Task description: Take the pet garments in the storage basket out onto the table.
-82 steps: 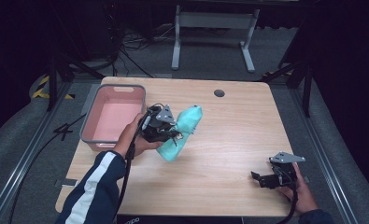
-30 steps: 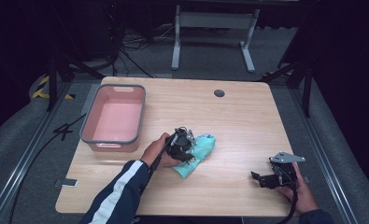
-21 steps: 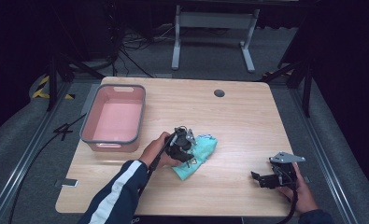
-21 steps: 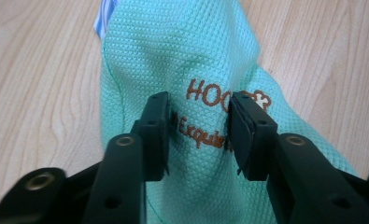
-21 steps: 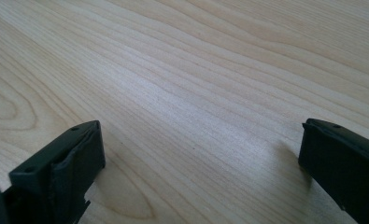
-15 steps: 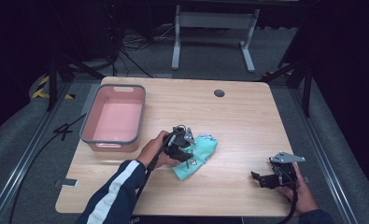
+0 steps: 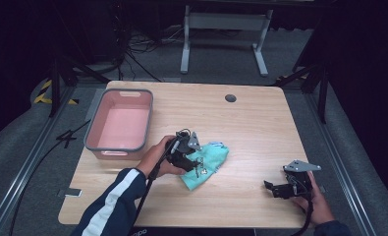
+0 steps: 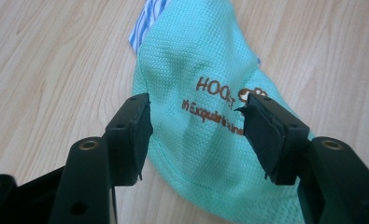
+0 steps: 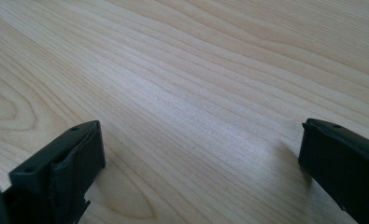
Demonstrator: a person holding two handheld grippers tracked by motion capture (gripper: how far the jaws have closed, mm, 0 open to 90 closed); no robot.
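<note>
Left gripper low over the mint green cloth, jaws apart, one on each side of the cloth and not squeezing it. Brown letters printed on the cloth between the two jaws, and a bit of blue striped tag peeking out at the far end. Seen from above: left gripper in the left hand, near the middle of the wooden table, right on top of the near end of the green cloth. Cloth flat on the table, a little crumpled, just to the right of the pink tub but not touching it. Dark sleeve with a white stripe coming in from the bottom edge. Right gripper well away, near the front right corner of the table, in the right hand. Right gripper with jaws wide apart, nothing between them, just bare wood below. Small dark round hole in the table near the far edge. Grey floor and a metal stand past the table.
</note>
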